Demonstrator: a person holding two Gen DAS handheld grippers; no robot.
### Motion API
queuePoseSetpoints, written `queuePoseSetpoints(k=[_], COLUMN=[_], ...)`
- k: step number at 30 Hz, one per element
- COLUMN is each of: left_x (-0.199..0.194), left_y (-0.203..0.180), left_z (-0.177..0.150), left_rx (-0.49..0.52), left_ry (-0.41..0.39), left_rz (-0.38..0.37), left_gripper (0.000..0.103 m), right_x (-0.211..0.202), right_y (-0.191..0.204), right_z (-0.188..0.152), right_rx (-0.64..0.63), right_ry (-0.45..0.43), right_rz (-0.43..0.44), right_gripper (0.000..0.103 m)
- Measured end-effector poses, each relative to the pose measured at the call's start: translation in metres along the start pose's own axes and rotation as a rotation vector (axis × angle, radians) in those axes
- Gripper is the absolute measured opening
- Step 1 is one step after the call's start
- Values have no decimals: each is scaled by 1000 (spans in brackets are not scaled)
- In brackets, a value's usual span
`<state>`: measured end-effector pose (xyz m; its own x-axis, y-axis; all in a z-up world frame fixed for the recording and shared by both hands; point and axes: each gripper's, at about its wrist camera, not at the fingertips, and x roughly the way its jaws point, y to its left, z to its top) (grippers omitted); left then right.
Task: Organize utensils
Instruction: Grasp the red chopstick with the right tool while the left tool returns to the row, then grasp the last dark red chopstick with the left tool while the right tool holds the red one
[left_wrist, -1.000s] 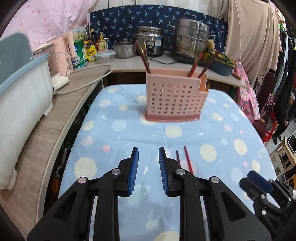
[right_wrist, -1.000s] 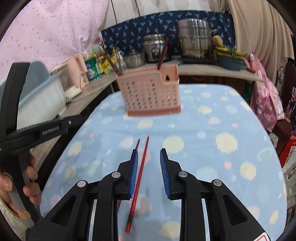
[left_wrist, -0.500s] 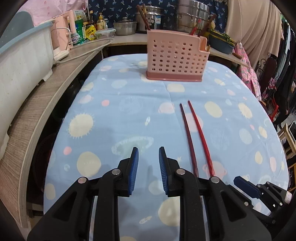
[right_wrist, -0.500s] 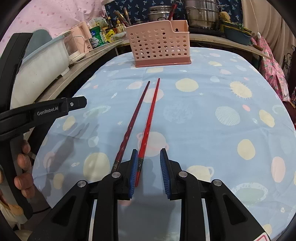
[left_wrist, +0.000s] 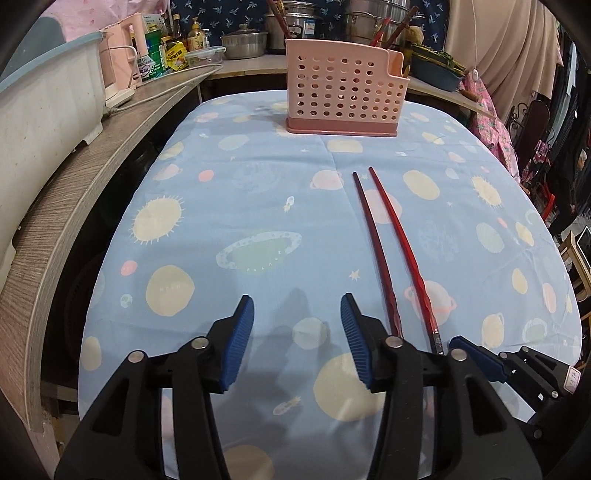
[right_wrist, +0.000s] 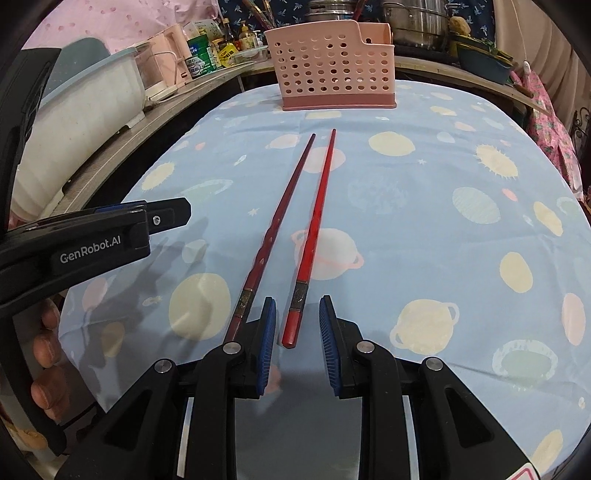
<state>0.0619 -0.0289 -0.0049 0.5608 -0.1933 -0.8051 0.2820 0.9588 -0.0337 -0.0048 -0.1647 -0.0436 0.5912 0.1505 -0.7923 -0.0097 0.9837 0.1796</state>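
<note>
Two red chopsticks lie side by side on the blue tablecloth: a dark red one (right_wrist: 275, 225) (left_wrist: 376, 243) and a brighter red one (right_wrist: 314, 229) (left_wrist: 404, 247). A pink perforated utensil basket (left_wrist: 345, 96) (right_wrist: 334, 70) stands at the far end with several chopsticks in it. My left gripper (left_wrist: 297, 314) is open and empty, left of the chopsticks' near ends. My right gripper (right_wrist: 297, 317) is open, its jaws on either side of the brighter chopstick's near end without touching it. The dark chopstick passes just left of its left finger (right_wrist: 267, 328).
A curved wooden counter (left_wrist: 70, 192) runs along the left with a white and blue tub (left_wrist: 44, 92), a pink kettle and bottles. Pots stand behind the basket. The other gripper (right_wrist: 92, 240) and a hand show at the left of the right wrist view.
Both grippers have drawn back toward the table's near edge and dropped lower. The left gripper's jaws have opened wider. The right gripper now straddles the brighter chopstick's end.
</note>
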Motion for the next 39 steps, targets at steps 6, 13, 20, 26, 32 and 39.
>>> queuePoseSetpoints(k=[6,13,20,26,32,39], left_x=[1,3,5,10,16,20], left_y=[-5,-17,-31,-43,-49,-49], left_z=[-6,-13,-18,-25,-32,-35], left_rx=[12,41,71,96,114,111], left_ry=[12,26,43,69,101,120], left_rz=[-9,-22,-40,-59,-61,-53], left_gripper=[54,62,68,74,74,66], right_x=[0,-4,-11,-14,-14,-14], right_y=[-4,-17,-36,-43,-43,-43], right_z=[-2,-4,-8,-11,-11,-11], right_rx=[8,53,113,129,129,129], right_ry=[-7,-20,-31,-34,-34,-35], right_rz=[-31,-50,-68,-70,-69,-69], right_gripper=[8,7,7,7,7,7])
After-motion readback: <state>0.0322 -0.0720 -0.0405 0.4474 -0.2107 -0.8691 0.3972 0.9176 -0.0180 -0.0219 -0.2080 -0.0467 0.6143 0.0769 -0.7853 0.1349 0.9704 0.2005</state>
